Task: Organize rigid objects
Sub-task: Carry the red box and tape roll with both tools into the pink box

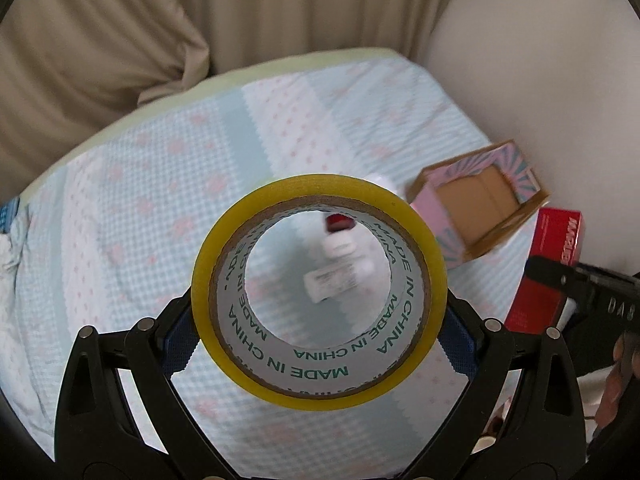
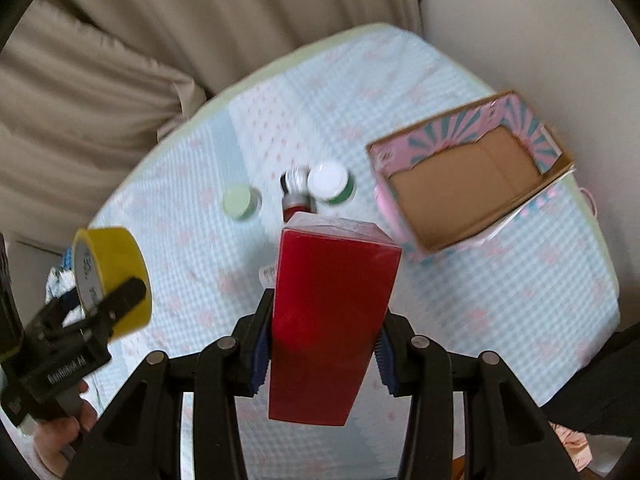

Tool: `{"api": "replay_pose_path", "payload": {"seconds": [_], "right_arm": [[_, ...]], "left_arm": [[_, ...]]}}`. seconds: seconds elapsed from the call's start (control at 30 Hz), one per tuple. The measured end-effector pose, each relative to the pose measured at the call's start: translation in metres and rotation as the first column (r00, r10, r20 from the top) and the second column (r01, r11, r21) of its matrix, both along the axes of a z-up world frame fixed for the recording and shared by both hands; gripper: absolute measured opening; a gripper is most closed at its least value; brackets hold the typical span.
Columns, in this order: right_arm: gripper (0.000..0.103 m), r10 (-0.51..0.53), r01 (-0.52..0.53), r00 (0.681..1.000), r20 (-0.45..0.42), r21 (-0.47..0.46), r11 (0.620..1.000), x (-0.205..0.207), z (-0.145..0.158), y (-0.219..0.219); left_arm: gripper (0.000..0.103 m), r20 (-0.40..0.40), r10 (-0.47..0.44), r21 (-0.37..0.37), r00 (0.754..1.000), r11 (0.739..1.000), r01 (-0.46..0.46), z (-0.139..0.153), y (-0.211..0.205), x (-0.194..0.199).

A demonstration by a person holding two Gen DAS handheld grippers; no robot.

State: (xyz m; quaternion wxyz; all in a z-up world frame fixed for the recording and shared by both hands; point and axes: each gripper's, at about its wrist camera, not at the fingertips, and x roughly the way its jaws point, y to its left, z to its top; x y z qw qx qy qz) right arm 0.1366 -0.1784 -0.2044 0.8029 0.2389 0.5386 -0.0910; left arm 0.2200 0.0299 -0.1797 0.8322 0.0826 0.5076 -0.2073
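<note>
My left gripper (image 1: pixel 320 332) pinches a yellow tape roll (image 1: pixel 319 294) by its outer sides, lifted above the table's blue patterned cloth (image 1: pixel 160 208). My right gripper (image 2: pixel 322 354) clamps a red box (image 2: pixel 334 320) between its fingers, also raised off the cloth. Far right on the table sits an open cardboard box (image 2: pixel 468 184), nothing inside. Beyond the red box stand small jars: a pale green-lidded jar (image 2: pixel 239 201) to the left and a white-lidded jar (image 2: pixel 330 181) to the right.

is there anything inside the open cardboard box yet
No, the right wrist view shows the open cardboard box holding only its bare brown bottom, while the tape roll and red box are in the grippers.
</note>
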Motion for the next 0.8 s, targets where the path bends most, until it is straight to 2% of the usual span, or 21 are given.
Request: {"api": "replay_pose_path", "payload": {"seconds": [0.23,0.43,0.63,0.8], "right_arm": [[0.04,-0.03,0.029,0.999,0.045,0.016,0.999,-0.005,0.037,-0.07],[0.04,0.002,-0.002,0.998,0.059,0.006,1.0,0.003,0.041,-0.143],[0.04,0.02,-0.02,1.0,0.017,-0.008,1.0,0.025,0.016,-0.221],[0.04,0.063,-0.064,0.996,-0.058,-0.014,0.998,0.057,-0.026,-0.273]], "left_arm": [[0.097,0.039,0.004,-0.028,0.999,1.0,-0.003,0.022,-0.063,-0.013],[0.097,0.01,0.032,-0.04,0.999,0.999,-0.031,0.012,-0.134,-0.01],[0.097,-0.045,0.05,-0.019,0.998,0.999,-0.051,-0.024,-0.207,0.009],[0.097,-0.092,0.053,0.03,0.994,0.998,-0.05,-0.064,-0.256,0.03]]}}
